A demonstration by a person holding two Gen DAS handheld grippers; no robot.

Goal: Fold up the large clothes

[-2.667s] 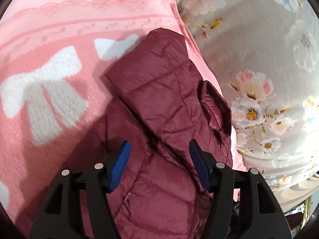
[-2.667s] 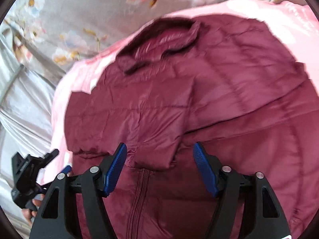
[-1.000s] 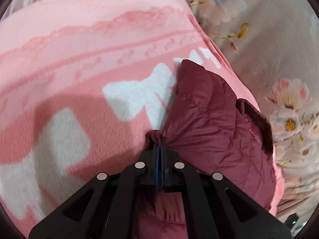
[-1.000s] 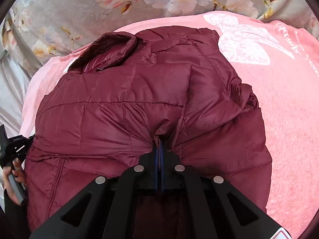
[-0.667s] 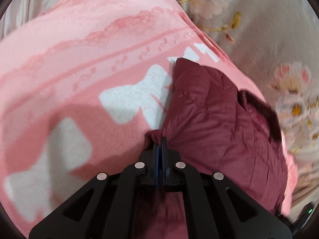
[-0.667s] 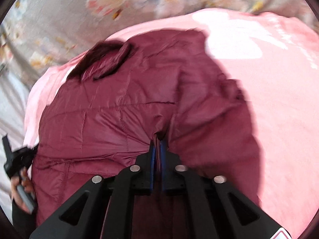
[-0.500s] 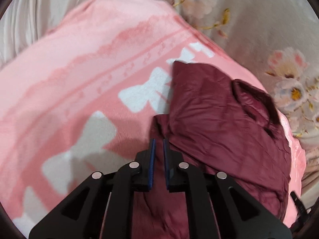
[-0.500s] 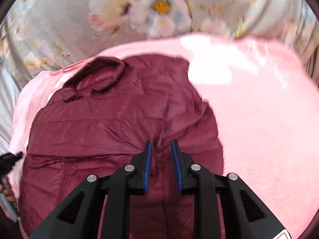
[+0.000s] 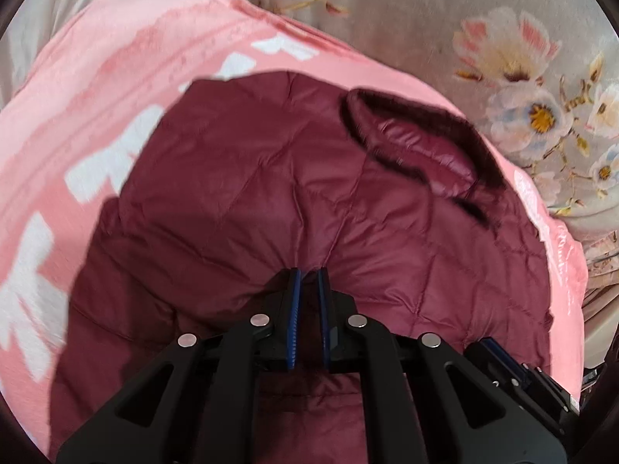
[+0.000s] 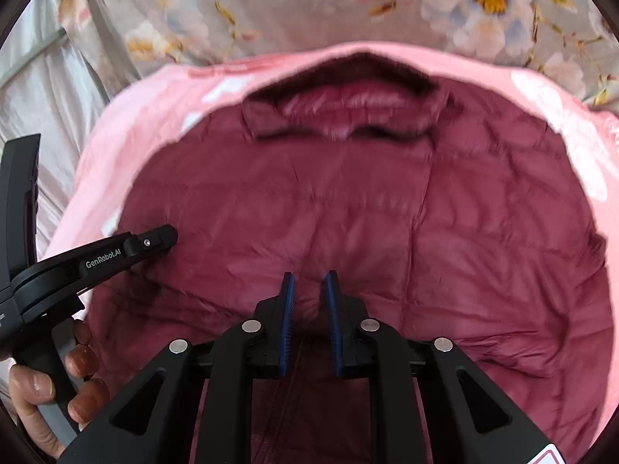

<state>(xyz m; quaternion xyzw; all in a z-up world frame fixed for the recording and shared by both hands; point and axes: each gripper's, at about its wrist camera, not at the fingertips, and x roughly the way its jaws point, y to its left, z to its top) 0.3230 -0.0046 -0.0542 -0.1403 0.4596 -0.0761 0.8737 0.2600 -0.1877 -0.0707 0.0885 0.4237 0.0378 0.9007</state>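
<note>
Both grippers, left gripper (image 9: 307, 282) and right gripper (image 10: 309, 290), hover slightly parted over the puffy, slippery maroon quilted down jacket (image 10: 367, 212) on the pink fleece blanket (image 9: 96, 77); pinch hem corners.

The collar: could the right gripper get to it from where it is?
Probably yes. The collar lies uncovered at the far end of the jacket, straight ahead of the right gripper, whose jaws are slightly open and empty. Only flat jacket lies between.

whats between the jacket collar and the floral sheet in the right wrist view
A strip of the pink blanket; the collar of the maroon jacket stops short of the floral sheet.
</note>
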